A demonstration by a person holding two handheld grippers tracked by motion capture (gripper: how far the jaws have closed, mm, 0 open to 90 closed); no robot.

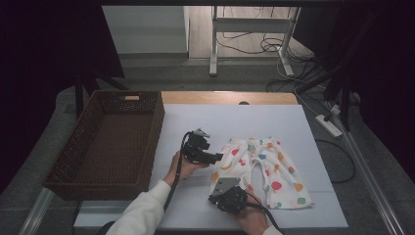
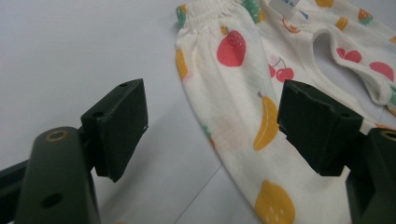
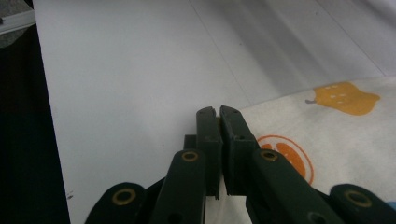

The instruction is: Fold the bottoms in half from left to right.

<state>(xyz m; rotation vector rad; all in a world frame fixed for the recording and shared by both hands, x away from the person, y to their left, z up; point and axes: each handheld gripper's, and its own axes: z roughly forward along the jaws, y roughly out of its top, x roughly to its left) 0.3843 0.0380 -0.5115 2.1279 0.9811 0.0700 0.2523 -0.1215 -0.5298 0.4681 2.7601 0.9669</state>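
Observation:
Small cream pants [image 1: 264,166] with a coloured fruit print lie flat on the white table cover [image 1: 235,117], waistband away from me. My left gripper [image 1: 218,156] is open beside the waistband end; in the left gripper view its jaws [image 2: 212,123] straddle the side edge of the pants [image 2: 233,93] low over the cloth. At the near cuff of the left leg my right gripper [image 1: 213,197] sits on the table. In the right gripper view it [image 3: 217,114] is shut at the corner of the pants [image 3: 336,135], with a sliver of cloth between the jaws.
A dark wicker basket [image 1: 73,142] stands along the left side of the table, its inside bare. Beyond the far table edge there is a floor with cables and a power strip [image 1: 329,125] at the right.

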